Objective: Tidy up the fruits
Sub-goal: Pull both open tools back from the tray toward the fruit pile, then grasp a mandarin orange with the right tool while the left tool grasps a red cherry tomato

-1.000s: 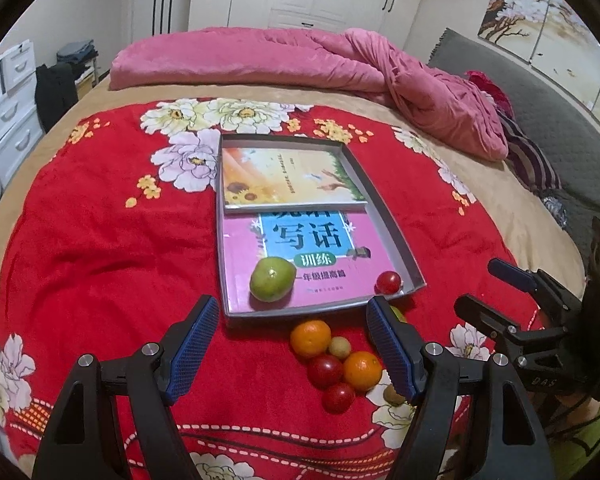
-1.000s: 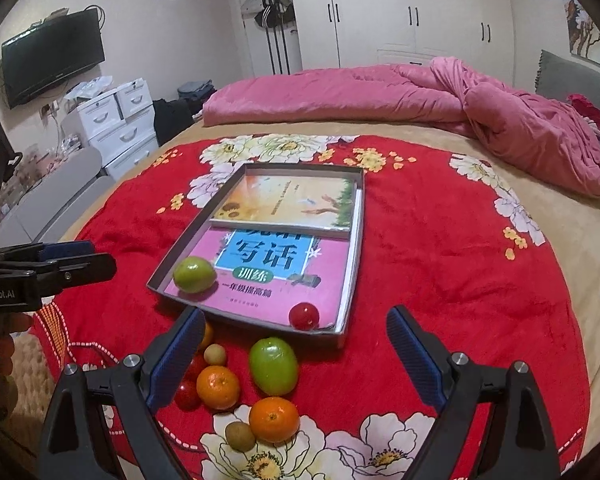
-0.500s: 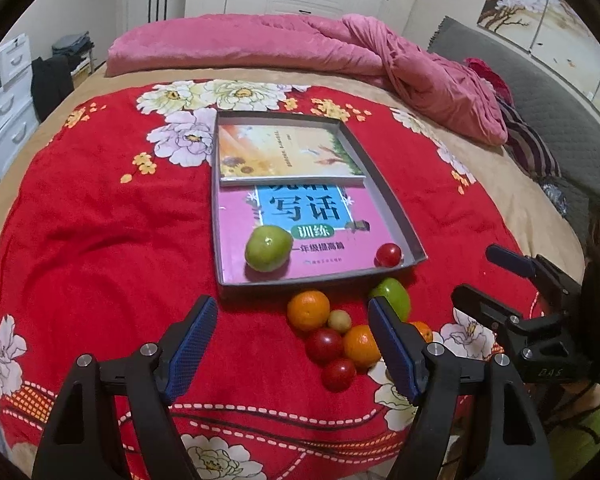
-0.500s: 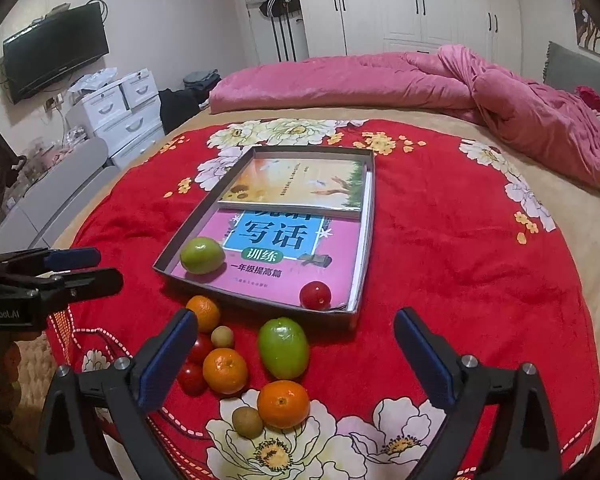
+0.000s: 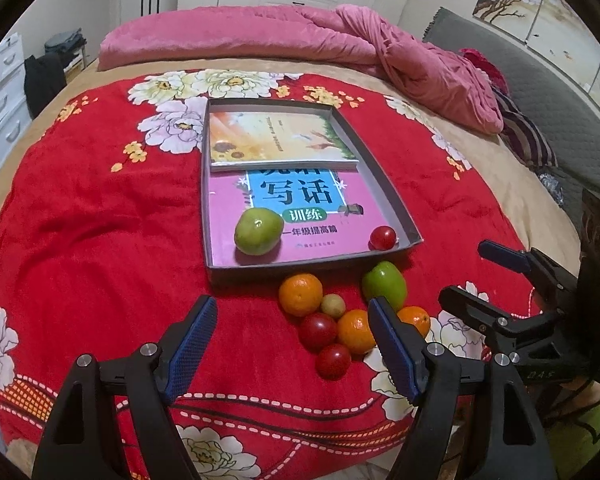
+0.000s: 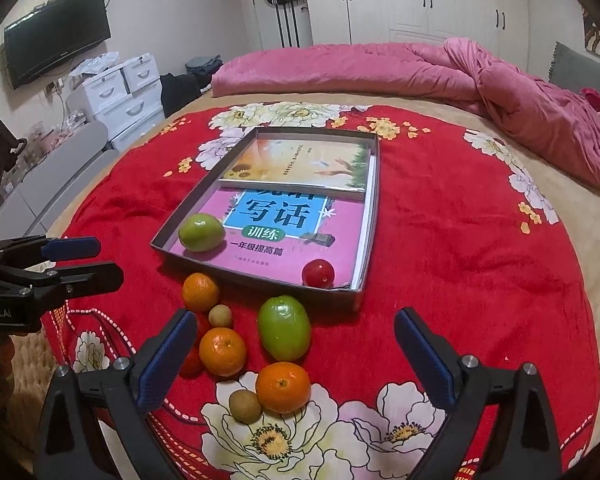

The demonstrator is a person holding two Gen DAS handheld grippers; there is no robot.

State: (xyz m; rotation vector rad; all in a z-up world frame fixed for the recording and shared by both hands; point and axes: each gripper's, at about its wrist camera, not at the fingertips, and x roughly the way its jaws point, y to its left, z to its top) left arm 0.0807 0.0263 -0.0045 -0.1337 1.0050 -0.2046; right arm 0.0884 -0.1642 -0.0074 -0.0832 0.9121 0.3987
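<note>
A grey tray [image 6: 366, 240] is lying on a red floral blanket [image 6: 480, 260] and is holding two books, one green fruit [image 6: 201, 232] at its near-left corner and one red tomato [image 6: 318, 273] at its near-right corner.

Outside the tray, just beside its near wall, a loose group is sitting on the blanket:
- one green fruit [image 6: 285, 328];
- three oranges [image 6: 222, 351];
- two red tomatoes [image 5: 317, 331];
- two small brownish fruits [image 6: 244, 406].

The left gripper [image 5: 292, 344] is standing open with nothing between its jaws, hovering near-left of the group. The right gripper [image 6: 292, 344], whose jaws have just been opening, is standing wide and gripping nothing, above the group.
</note>
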